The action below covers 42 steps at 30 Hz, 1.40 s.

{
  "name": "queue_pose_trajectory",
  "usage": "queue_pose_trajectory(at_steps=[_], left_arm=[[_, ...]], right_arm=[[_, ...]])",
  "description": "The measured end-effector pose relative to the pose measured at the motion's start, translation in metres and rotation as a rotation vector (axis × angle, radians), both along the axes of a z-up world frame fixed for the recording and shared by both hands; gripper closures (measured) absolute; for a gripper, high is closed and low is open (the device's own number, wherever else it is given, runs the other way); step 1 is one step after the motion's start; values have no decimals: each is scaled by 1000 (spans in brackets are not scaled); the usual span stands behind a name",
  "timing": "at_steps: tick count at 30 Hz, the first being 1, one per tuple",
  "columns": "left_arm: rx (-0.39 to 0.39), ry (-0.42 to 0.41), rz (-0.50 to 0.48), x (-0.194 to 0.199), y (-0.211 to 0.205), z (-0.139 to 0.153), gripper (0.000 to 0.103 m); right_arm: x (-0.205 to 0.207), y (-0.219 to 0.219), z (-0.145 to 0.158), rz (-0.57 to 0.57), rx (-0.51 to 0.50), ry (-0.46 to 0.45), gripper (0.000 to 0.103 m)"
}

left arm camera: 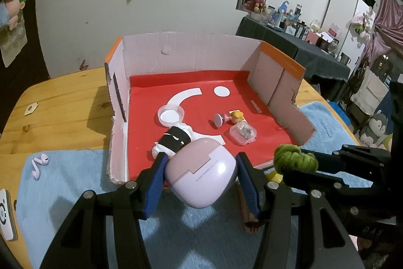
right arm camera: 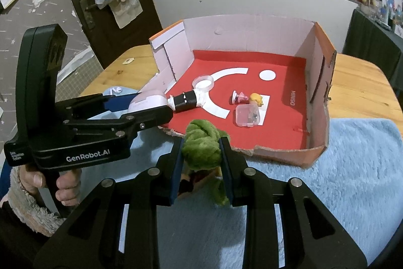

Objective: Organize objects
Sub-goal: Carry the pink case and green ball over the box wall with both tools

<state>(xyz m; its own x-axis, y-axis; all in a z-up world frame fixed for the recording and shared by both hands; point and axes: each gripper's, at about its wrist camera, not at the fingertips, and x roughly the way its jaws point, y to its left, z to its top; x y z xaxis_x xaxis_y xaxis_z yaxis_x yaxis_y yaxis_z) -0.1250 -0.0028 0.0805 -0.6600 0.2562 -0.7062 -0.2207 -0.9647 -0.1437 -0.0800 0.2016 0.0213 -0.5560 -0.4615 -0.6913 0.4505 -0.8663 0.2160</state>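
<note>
We see our left gripper (left arm camera: 201, 183) clamped on a lilac earbud case (left arm camera: 201, 173), its blue pads pressing the case's two sides, held just above the near, torn edge of the cardboard box (left arm camera: 191, 52). In the right wrist view the same gripper reaches in from the left, and a hand (right arm camera: 63, 185) in a fleecy sleeve grips its handle.

Our right gripper (right arm camera: 201, 163) is pinched tight on a green knotted plush piece (right arm camera: 201, 145), which bulges up between the pads; it hangs over the blue fluffy mat (right arm camera: 340, 168) just in front of the box. Something brown and yellow sits beneath the plush, but we cannot tell what it is.

The box stands on the wooden table (left arm camera: 63, 97), open toward us, with a red sheet (left arm camera: 201, 82) lining its floor. On that sheet lie a clear round lid (left arm camera: 171, 114), a black-and-white wrapped roll (left arm camera: 173, 140) just beside the case, a small figure with yellow hair (left arm camera: 235, 116) lying on its side, and a small clear plastic box (left arm camera: 243, 134) touching the figure.

To the left of the box, on the mat, rest two lilac earbuds (left arm camera: 40, 164), well apart from the case.
</note>
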Motion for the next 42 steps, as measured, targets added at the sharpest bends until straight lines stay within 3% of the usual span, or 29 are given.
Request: queue_pose_trajectory(at_steps=[13, 35, 42], left_arm=[[-3, -27, -10, -28, 0, -6, 46], [-15, -155, -119, -53, 5, -36, 46], [-44, -172, -96, -58, 4, -45, 46]], right_arm=[[-26, -4, -3, 2, 11, -19, 76], [-67, -10, -31, 6, 34, -105, 76], [-73, -10, -38, 13, 22, -132, 76]])
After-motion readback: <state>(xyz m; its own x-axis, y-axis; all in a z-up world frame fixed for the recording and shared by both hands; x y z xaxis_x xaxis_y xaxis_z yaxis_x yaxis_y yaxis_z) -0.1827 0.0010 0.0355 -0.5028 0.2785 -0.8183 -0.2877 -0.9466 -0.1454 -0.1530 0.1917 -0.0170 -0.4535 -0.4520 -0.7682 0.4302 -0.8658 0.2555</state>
